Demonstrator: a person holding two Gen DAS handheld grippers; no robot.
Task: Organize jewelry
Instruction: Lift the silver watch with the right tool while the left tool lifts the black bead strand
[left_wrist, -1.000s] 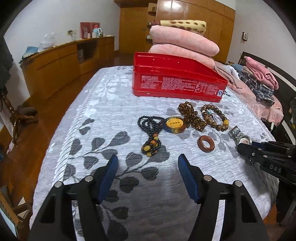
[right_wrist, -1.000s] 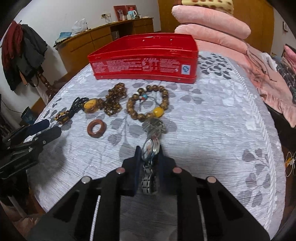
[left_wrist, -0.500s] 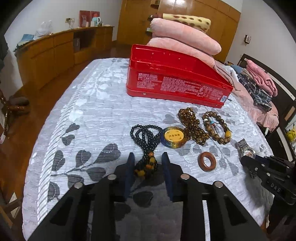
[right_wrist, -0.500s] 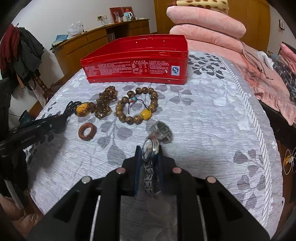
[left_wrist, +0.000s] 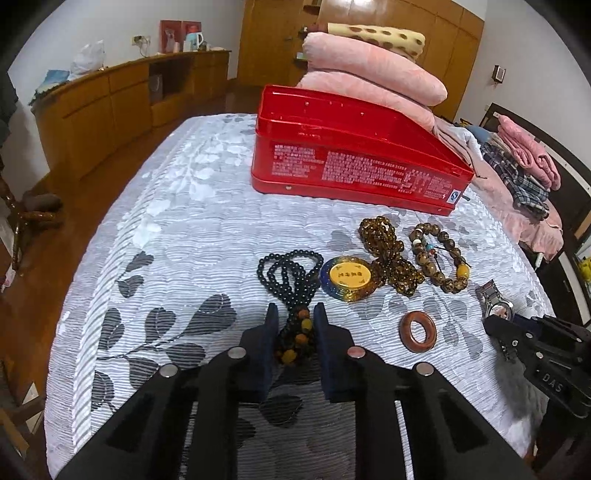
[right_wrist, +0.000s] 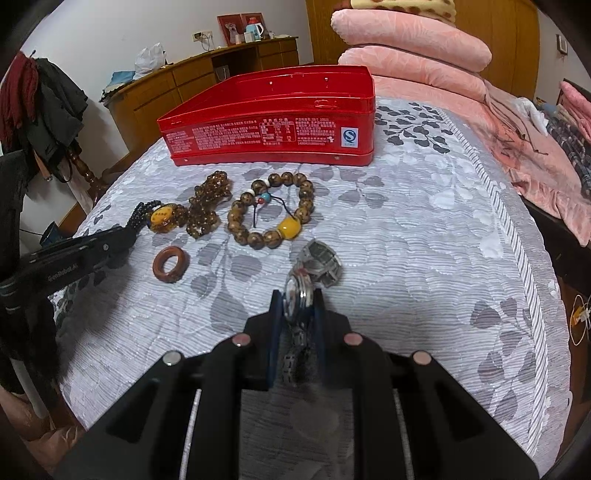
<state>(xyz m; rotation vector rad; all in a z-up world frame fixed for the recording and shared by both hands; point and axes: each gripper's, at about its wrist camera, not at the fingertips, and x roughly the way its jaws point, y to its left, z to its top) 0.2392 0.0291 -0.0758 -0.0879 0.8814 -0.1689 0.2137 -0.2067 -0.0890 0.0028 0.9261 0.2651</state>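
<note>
On the grey leaf-patterned bedspread lies a black bead necklace. My left gripper is closing on its orange-beaded end, and the pads touch the beads. My right gripper is shut on a silver watch, holding it on edge by the case. Between the two lie a yellow pendant, a brown bead strand, a large-bead bracelet and a wooden ring. Behind them stands an open red tin box.
Stacked pink pillows sit behind the box. Folded clothes are piled at the right. A wooden cabinet runs along the left wall, across a strip of floor. The bed edge drops off at the left and in front.
My left gripper moved forward over the black necklace's beaded end and its jaws narrowed from wide open to touching the beads. The right gripper stayed shut on the watch.
</note>
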